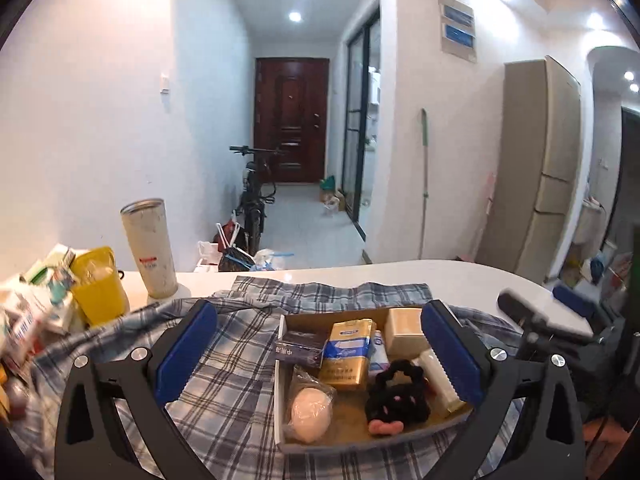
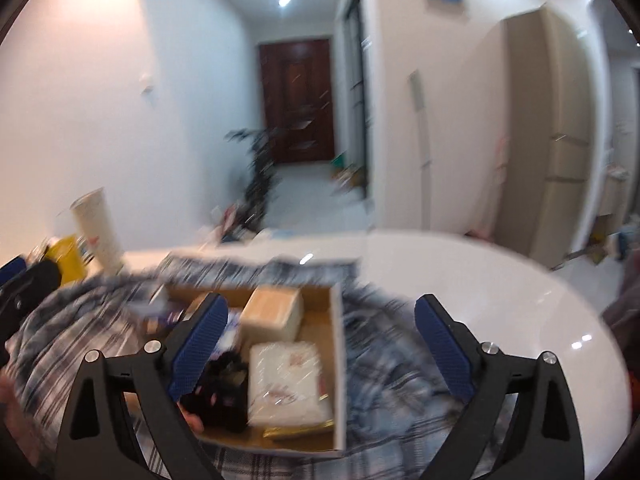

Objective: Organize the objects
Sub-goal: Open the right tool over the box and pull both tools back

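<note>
— Where the left wrist camera looks down, what sits between the fingers?
— An open cardboard box (image 1: 288, 322) lies on a blue-and-white plaid shirt (image 1: 224, 392) spread over a white table (image 1: 460, 276). Inside it are a dark blue carton (image 1: 298, 346), a gold-and-blue packet (image 1: 347, 354), a tan box (image 1: 404, 330), a wrapped pale round item (image 1: 310, 410), a black scrunchie (image 1: 394, 394) and a cream tube (image 1: 438, 380).
— And the left gripper (image 1: 320, 360)?
— Its jaws stand wide apart, holding nothing; the box lies below and beyond them, nearer the right finger.
— What else is on that table?
— A tall white tumbler (image 1: 149, 248) at the back left, a yellow tub (image 1: 100, 280) beside it, and blurred packets at the left edge. Beyond runs a hallway to a dark red door (image 1: 291, 120), with a bicycle (image 1: 254, 192) parked in it and a beige fridge (image 1: 540, 168) on the right.
— Now the right wrist view?
— It is blurred. The same box (image 2: 338, 360) shows the tan box (image 2: 274, 314), a white wrapped packet (image 2: 286, 384) and the scrunchie (image 2: 218, 384). The right gripper (image 2: 320, 356) is spread wide and empty, the box under its left finger. Glossy white tabletop (image 2: 480, 280) fills the right side.
</note>
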Tool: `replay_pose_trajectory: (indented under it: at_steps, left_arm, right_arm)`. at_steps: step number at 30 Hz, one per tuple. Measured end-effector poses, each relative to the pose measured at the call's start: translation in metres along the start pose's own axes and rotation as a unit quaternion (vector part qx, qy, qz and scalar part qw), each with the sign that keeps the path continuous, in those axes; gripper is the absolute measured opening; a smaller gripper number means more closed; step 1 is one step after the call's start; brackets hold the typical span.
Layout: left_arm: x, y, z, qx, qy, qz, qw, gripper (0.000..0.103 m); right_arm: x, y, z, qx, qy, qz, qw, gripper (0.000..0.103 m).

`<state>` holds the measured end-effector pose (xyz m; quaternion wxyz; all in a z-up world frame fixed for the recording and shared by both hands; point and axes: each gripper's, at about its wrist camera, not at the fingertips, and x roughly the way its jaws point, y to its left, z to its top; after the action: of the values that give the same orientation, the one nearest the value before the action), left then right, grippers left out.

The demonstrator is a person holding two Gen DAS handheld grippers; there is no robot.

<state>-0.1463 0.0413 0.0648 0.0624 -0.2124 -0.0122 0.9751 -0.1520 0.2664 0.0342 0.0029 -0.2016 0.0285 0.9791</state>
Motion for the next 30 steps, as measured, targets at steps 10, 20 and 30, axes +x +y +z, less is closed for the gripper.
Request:
replay_pose_trajectory:
  at_steps: [10,20,30]
  left_arm:
    - [-0.098,0.014,0.036,-0.029,-0.115,0.006,0.9929,0.103]
    - [-0.18,0.011,0.041,0.001,-0.187,-0.006,0.9823,0.103]
    - [-0.22,0.009,0.011,0.009,-0.191,-0.019,0.9813,0.103]
  right_arm:
    - [-0.103,0.015,0.041,-0.031,-0.1,0.059,0.993,0.102]
    - [-0.169,0.03,0.051,-0.045,-0.164,0.069,0.983,0.103]
    - [-0.207,0.025,0.034,-0.055,-0.172,0.072,0.981,0.103]
